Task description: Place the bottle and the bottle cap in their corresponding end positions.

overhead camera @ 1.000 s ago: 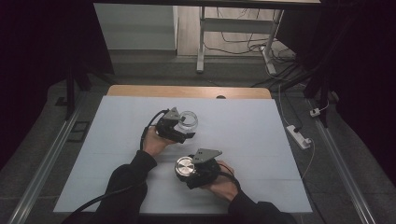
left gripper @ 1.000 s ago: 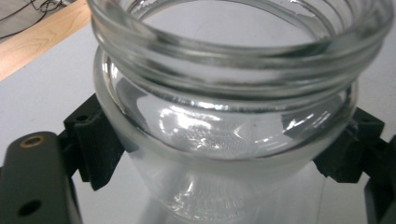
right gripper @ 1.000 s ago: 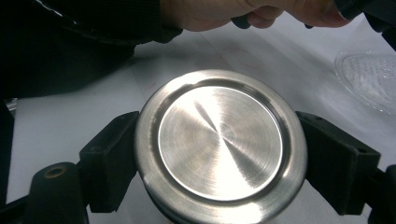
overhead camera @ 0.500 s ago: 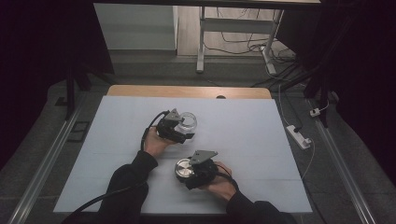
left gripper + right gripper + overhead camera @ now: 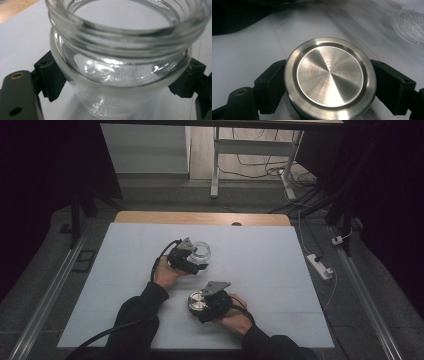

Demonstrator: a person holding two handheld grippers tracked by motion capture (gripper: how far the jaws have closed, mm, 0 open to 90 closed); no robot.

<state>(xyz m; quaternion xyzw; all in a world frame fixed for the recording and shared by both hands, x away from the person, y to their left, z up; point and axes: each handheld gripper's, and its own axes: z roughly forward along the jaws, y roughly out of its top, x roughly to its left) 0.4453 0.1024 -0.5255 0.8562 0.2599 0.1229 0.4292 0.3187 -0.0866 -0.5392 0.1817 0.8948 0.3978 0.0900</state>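
Observation:
A clear glass jar [image 5: 201,251] with a threaded open mouth stands near the middle of the white mat. My left gripper [image 5: 199,259] is shut on it. In the left gripper view the black pads [image 5: 51,75] press the jar [image 5: 120,82] on both sides below its neck. A round brushed-steel lid [image 5: 196,302] sits nearer the front edge, and my right gripper [image 5: 199,305] is shut on it. In the right gripper view the lid [image 5: 329,75] lies face up between both pads [image 5: 270,85], just over the mat. The jar [image 5: 412,22] shows blurred at the top right.
The white mat [image 5: 270,265] covers the table, and a strip of bare wood [image 5: 200,218] shows at the far edge. A white power strip [image 5: 320,266] with its cable lies off the right side. Metal rails [image 5: 45,295] run along both sides.
Both hands have barely shifted. The left gripper with the jar has eased slightly toward the person, and the right gripper keeps the lid in nearly the same spot.

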